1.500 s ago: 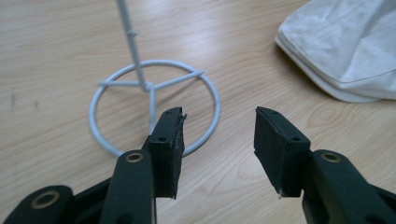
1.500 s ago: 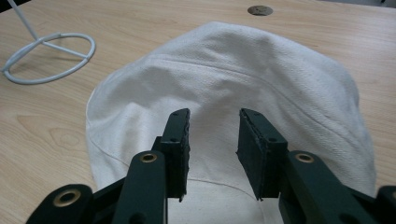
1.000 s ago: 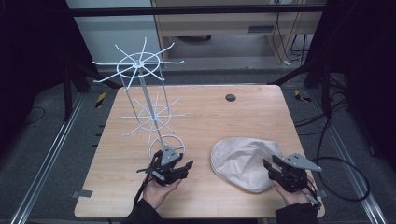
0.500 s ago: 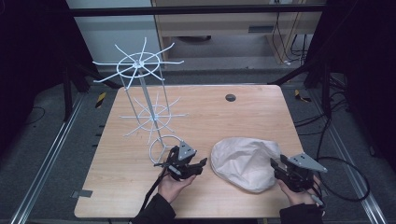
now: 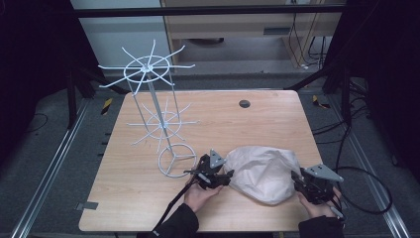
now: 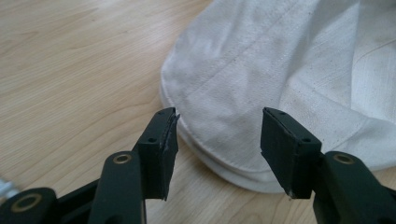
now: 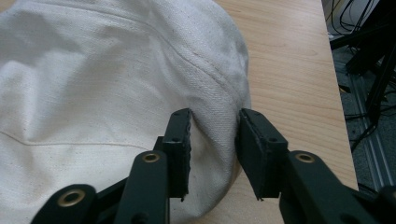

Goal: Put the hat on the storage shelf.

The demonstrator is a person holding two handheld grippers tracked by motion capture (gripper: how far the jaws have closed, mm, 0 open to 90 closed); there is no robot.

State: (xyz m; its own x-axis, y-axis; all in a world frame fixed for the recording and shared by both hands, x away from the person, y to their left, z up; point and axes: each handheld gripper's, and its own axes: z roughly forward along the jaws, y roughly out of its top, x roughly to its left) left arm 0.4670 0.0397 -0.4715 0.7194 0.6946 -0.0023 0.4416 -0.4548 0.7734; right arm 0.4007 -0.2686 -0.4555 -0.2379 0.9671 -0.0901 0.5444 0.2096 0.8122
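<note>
A cream-white cloth cap (image 5: 265,171) lies slumped on the near right part of the pale wood-grain table (image 5: 277,119), its coarse woven fabric creased into soft folds and crossed by stitched seams. From the left gripper view the cap's (image 6: 280,70) stiff, rounded brim shows a double line of stitching along its edge and rests flat on the wood. The left gripper (image 5: 218,173), matte black with a grey three-cornered plate on top, sits at the cap's left edge; its jaws have just been opening and stand wide apart, the ribbed black pads (image 6: 161,149) on either side of the brim without pressing on it. The right gripper (image 5: 304,184) is at the cap's opposite, right edge, and its jaws have just been closing: in the right gripper view a ridge of the fabric (image 7: 215,116) bulges up between the two pads, which sit right against the cloth, though I cannot tell for sure whether they pinch it. A hand (image 5: 198,196) in a dark sleeve carries each tool from the near side. To the left of the cap stands a thin white wire rack (image 5: 158,114), a slim upright post on a ring-shaped base with two wheels of curved spokes, one above the other. A small dark round cap (image 5: 244,103) is set flush in the tabletop towards the far edge.
</note>
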